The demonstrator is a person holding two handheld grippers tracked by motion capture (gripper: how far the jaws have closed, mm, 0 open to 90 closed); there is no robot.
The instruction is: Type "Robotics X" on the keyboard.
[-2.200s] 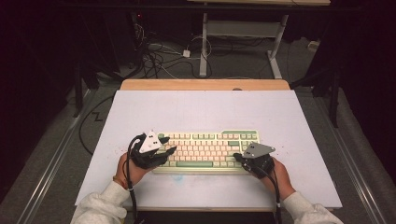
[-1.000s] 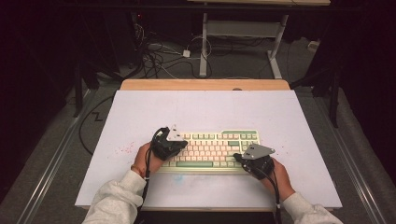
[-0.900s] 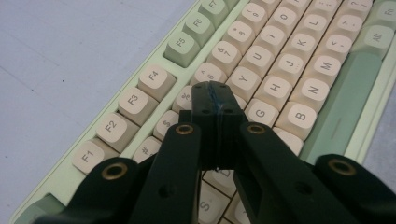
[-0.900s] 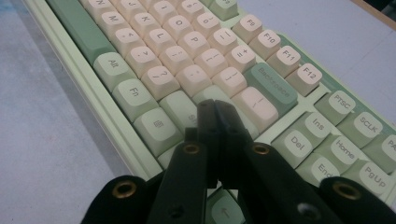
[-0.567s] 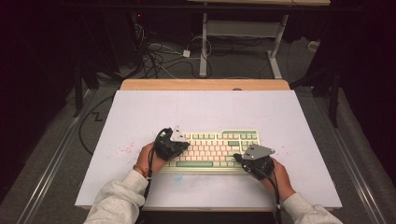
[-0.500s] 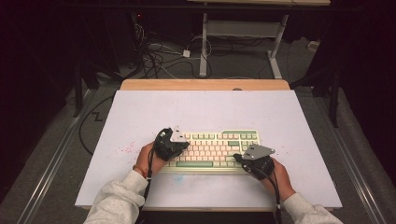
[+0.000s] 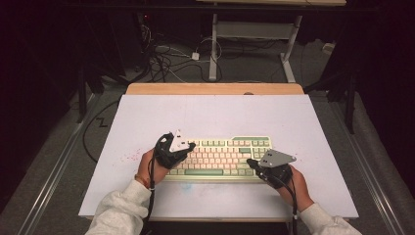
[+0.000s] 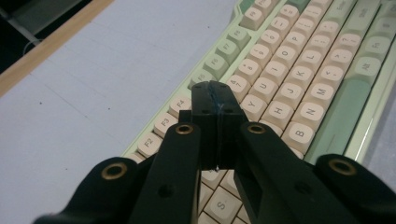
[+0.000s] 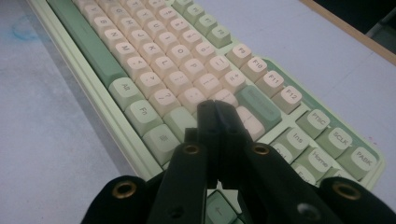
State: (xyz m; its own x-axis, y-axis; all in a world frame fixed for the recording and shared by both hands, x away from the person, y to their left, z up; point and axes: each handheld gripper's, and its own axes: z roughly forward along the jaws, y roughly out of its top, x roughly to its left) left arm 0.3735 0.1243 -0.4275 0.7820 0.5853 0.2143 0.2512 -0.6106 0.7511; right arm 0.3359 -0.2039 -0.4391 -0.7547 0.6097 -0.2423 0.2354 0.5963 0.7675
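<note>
A pale green keyboard (image 7: 220,156) with cream and green keys lies on the white table top (image 7: 215,117), toward the near edge. My left gripper (image 7: 188,146) hangs over the keyboard's left part, jaws shut with nothing between them. In the left gripper view its tips (image 8: 215,93) hover over the keys near the number row, above the keyboard (image 8: 289,84). My right gripper (image 7: 250,162) sits at the keyboard's right part, jaws shut and empty. In the right gripper view its tips (image 9: 214,108) are just above the keys beside the green enter key, over the keyboard (image 9: 154,60).
The table's wooden far edge (image 7: 215,88) lies beyond the white sheet. Faint pink and blue smudges (image 7: 132,157) mark the sheet near the keyboard. Cables (image 7: 171,58) and a desk frame (image 7: 254,34) stand on the dark floor behind.
My left gripper moved right, from beside the keyboard's left end to over its left keys, and has since stayed there. The right gripper has not moved.
</note>
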